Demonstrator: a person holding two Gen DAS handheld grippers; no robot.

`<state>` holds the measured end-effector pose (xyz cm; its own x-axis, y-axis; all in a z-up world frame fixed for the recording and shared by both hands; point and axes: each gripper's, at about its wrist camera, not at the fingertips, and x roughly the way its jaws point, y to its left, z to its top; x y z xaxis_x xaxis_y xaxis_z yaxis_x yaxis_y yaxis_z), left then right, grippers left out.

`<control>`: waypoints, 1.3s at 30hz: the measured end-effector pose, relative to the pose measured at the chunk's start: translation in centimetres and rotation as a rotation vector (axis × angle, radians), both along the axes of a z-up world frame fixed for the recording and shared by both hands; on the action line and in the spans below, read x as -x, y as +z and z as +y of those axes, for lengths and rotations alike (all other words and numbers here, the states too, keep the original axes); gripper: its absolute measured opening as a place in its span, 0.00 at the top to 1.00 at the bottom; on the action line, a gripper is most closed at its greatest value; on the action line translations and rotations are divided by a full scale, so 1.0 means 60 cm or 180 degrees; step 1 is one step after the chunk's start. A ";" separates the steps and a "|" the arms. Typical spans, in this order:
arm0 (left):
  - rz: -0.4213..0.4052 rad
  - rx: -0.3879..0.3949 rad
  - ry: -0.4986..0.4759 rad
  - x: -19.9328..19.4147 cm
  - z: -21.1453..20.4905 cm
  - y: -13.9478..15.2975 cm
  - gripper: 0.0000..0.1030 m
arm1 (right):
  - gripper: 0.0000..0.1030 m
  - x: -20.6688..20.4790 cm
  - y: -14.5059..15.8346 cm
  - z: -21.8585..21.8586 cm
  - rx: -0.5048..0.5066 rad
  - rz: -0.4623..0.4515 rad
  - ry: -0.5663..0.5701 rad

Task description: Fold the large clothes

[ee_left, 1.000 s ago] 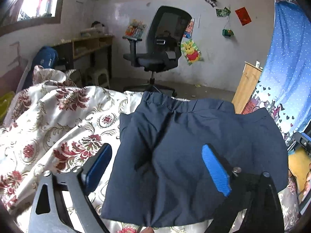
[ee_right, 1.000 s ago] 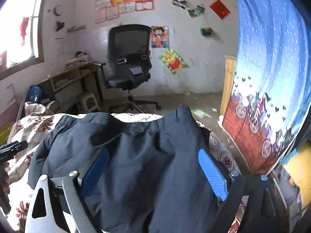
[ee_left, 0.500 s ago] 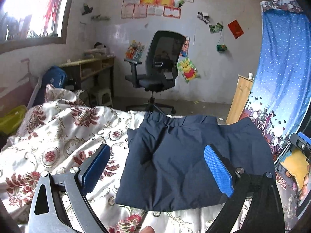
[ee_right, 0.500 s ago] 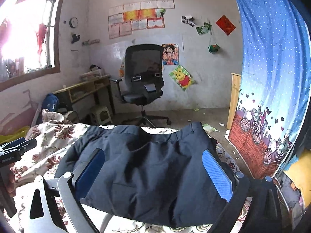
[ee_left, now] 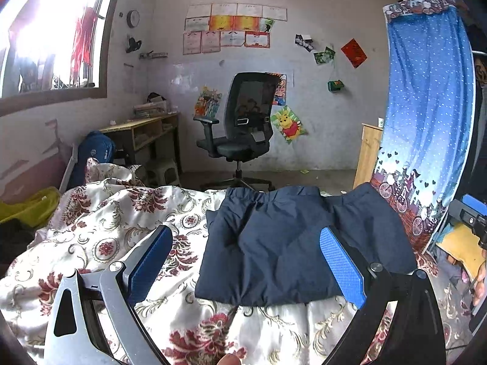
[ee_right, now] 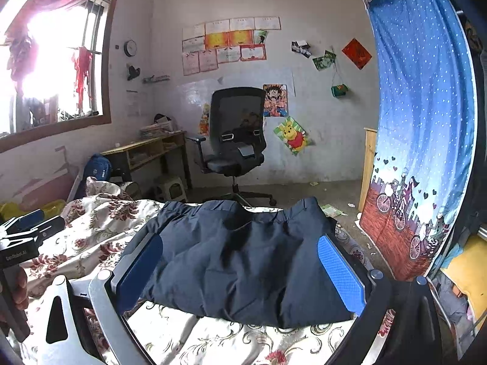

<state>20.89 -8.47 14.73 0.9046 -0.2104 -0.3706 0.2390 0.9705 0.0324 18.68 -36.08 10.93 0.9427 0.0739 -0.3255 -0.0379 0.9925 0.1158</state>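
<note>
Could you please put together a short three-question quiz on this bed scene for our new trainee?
1. True or false: the dark blue garment lies folded on the flowered bedspread.
2. Multiple choice: what stands by the far wall, beyond the bed? A) an office chair B) a bicycle C) a fridge
3. Short answer: does either the left gripper or the right gripper hold the garment?

Key
1. True.
2. A.
3. No; both stand with jaws wide apart, short of the garment, and no cloth is between the pads.
</note>
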 end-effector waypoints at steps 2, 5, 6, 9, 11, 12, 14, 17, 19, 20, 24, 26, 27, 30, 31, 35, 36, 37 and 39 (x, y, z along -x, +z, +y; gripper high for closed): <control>-0.0029 -0.0023 -0.0007 0.021 -0.002 0.002 0.08 | 0.00 0.021 0.006 0.004 0.0050 -0.0046 0.0006; -0.0067 -0.0018 0.0000 0.050 -0.003 0.006 0.08 | 0.00 0.049 0.012 0.013 0.0092 -0.0095 0.0034; -0.0076 -0.0008 -0.0002 0.061 -0.003 0.006 0.08 | 0.00 0.058 0.012 0.015 0.0092 -0.0097 0.0045; -0.0069 0.0023 -0.0018 0.089 -0.001 0.006 0.08 | 0.00 0.087 0.012 0.023 0.0081 -0.0110 0.0059; -0.0060 0.0052 -0.0018 0.105 0.001 0.004 0.07 | 0.00 0.107 0.011 0.029 0.0105 -0.0136 0.0053; -0.0058 0.0070 -0.0029 0.114 0.002 0.002 0.07 | 0.00 0.115 0.009 0.032 0.0128 -0.0139 0.0057; -0.0039 0.0077 -0.0032 0.129 0.003 -0.002 0.01 | 0.00 0.132 0.006 0.039 0.0167 -0.0150 0.0063; -0.0053 0.0065 -0.0007 0.153 0.003 -0.008 0.01 | 0.00 0.157 -0.002 0.042 0.0180 -0.0151 0.0045; -0.0048 0.0038 -0.0014 0.168 0.002 -0.014 0.01 | 0.00 0.170 -0.008 0.046 0.0147 -0.0127 0.0069; -0.0046 0.0027 -0.0010 0.172 0.001 -0.017 0.01 | 0.00 0.174 -0.011 0.047 0.0144 -0.0116 0.0058; -0.0027 0.0005 0.0002 0.190 0.003 -0.031 0.01 | 0.00 0.194 -0.027 0.058 0.0165 -0.0082 0.0006; -0.0009 -0.0009 0.0012 0.199 0.003 -0.040 0.01 | 0.00 0.201 -0.036 0.063 0.0182 -0.0054 -0.0010; -0.0004 -0.0013 0.0018 0.203 0.005 -0.043 0.01 | 0.00 0.204 -0.040 0.065 0.0179 -0.0047 -0.0021; 0.0038 -0.0044 0.0036 0.212 0.005 -0.060 0.01 | 0.00 0.211 -0.053 0.067 0.0127 -0.0004 -0.0077; 0.0049 -0.0060 0.0041 0.216 0.004 -0.067 0.01 | 0.00 0.212 -0.060 0.067 0.0100 0.0032 -0.0099; 0.0064 -0.0149 0.0061 0.225 -0.001 -0.090 0.01 | 0.00 0.216 -0.085 0.066 -0.0016 0.0177 -0.0114; 0.0059 -0.0155 0.0075 0.227 -0.001 -0.095 0.01 | 0.00 0.216 -0.091 0.068 -0.0018 0.0204 -0.0104; 0.0057 -0.0151 0.0086 0.229 0.000 -0.100 0.01 | 0.00 0.217 -0.097 0.071 -0.0002 0.0225 -0.0100; 0.0060 -0.0128 0.0113 0.231 0.003 -0.109 0.01 | 0.00 0.219 -0.110 0.075 0.0031 0.0270 -0.0096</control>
<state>7.00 -8.31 8.20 0.9041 -0.1628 -0.3951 0.2053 0.9764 0.0675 5.55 -31.57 4.33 0.9134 0.0423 -0.4048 0.0016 0.9942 0.1077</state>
